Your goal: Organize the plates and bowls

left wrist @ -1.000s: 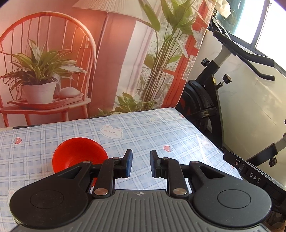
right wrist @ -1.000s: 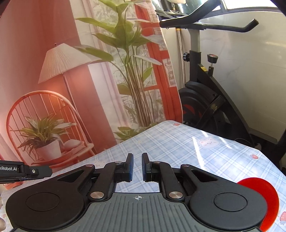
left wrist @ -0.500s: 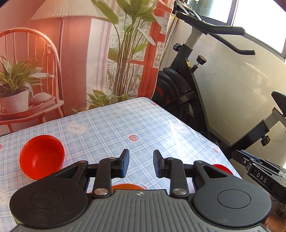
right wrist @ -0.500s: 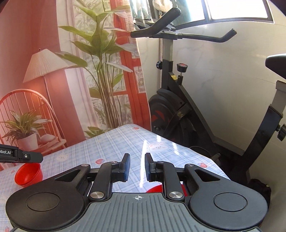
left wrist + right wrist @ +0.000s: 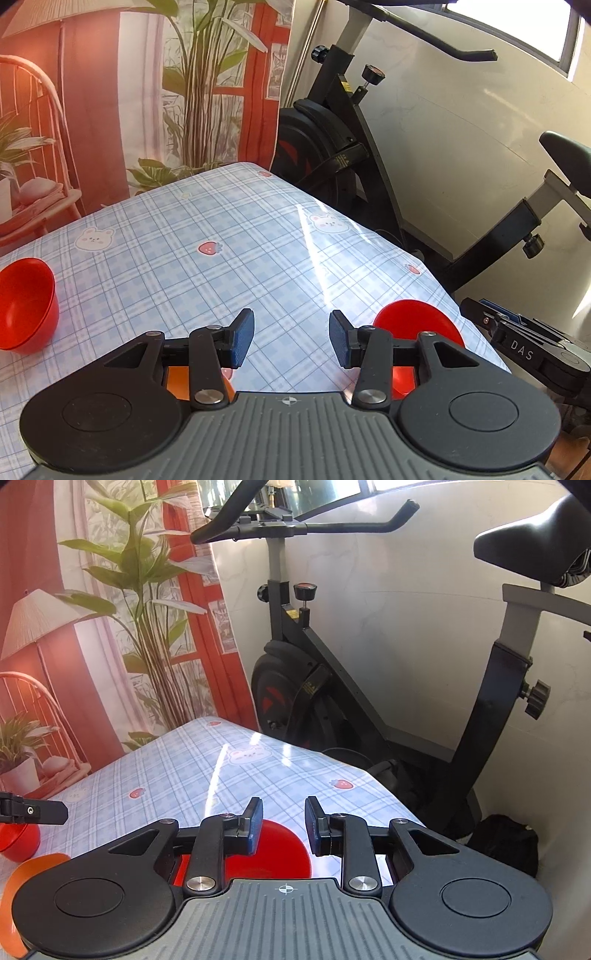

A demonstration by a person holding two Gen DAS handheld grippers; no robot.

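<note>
Both the left gripper [image 5: 291, 338] and right gripper [image 5: 283, 825] had just been opening (nothing between either pair), and with the red plate [image 5: 275, 853] lying near the table's right edge, a low, level approach looked wisest.

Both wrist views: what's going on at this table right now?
A person holds the left gripper and right gripper over the checked tablecloth. Both sets of jaws have just been opening, with nothing between them. The red bowl, red dish and orange dish lie separate and untouched.
</note>
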